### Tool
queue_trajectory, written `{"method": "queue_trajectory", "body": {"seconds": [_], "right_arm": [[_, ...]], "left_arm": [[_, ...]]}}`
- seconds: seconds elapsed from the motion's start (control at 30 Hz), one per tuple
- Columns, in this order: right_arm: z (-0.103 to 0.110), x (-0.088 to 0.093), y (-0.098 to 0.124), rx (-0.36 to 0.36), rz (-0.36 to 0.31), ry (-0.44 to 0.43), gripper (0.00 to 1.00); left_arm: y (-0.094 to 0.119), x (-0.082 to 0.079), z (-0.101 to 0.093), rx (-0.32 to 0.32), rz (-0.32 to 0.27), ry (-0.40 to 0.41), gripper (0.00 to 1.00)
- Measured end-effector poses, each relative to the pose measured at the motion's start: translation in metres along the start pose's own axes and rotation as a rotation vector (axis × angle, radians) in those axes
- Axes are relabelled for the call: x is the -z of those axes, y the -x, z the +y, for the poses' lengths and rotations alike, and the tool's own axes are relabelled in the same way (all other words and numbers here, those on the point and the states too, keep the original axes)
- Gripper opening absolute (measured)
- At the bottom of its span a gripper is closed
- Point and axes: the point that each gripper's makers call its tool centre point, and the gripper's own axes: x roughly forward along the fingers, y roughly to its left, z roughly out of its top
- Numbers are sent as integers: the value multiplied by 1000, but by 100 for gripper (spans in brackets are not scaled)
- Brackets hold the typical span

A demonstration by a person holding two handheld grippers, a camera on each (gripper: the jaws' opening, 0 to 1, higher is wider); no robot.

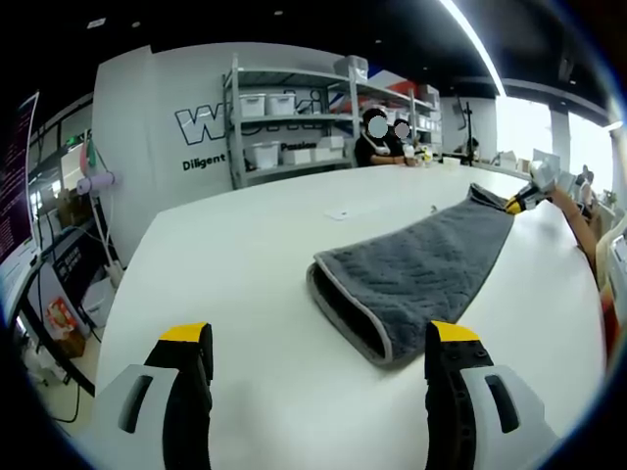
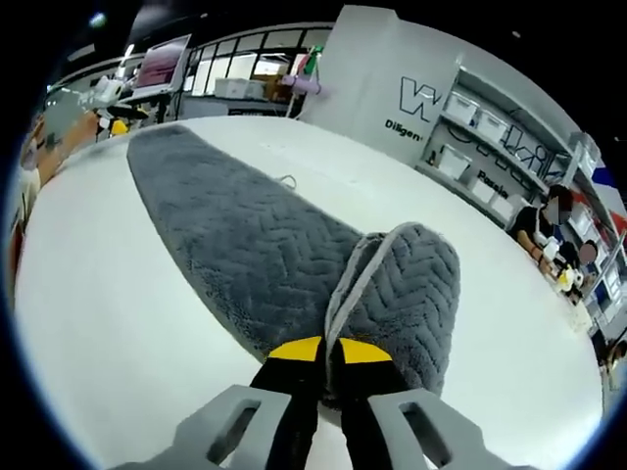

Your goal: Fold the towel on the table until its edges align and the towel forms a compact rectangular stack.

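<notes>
**Carry the pinched end straight along the towel, and land it edge on edge**

The white table (image 1: 245,264) carries one thing, a grey towel (image 1: 421,269) lying as a long strip across its middle, well in from the near edge. One end runs out flat toward the far edge. The other end is lifted and rolled back over the strip, so a soft loop stands open there.

The right gripper (image 2: 328,357) is clamped on that lifted end, its yellow-tipped jaws drawn together on the pale hem, with the doubled cloth bulging just beyond them. The left gripper (image 1: 318,377) hangs above bare table just short of the loop, jaws wide apart and holding nothing.

In my judgement the fold has begun but is far from laid. To do it well:

- Keep the pinch on the hem and travel along the strip's length, not across it, or the long sides will skew.
- Keep the lift low so the cloth rolls over itself instead of dragging the whole strip.
- The free left gripper could press the flat part near the loop to stop sliding.
- Release only when the carried hem lies over the far hem.
</notes>
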Motion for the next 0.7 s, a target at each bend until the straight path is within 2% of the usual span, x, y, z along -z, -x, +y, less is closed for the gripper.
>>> {"method": "queue_trajectory", "body": {"seconds": [0.13,0.47,0.7], "right_arm": [[0,-6,2,-14,-42,-64,1],[15,-25,5,-82,-133,-126,0],[40,-52,7,-203,-237,-210,0]], "left_arm": [[0,0,0,0,1,0,88],[0,1,-1,-2,6,-2,88],[1,0,0,-2,2,-1,88]]}}
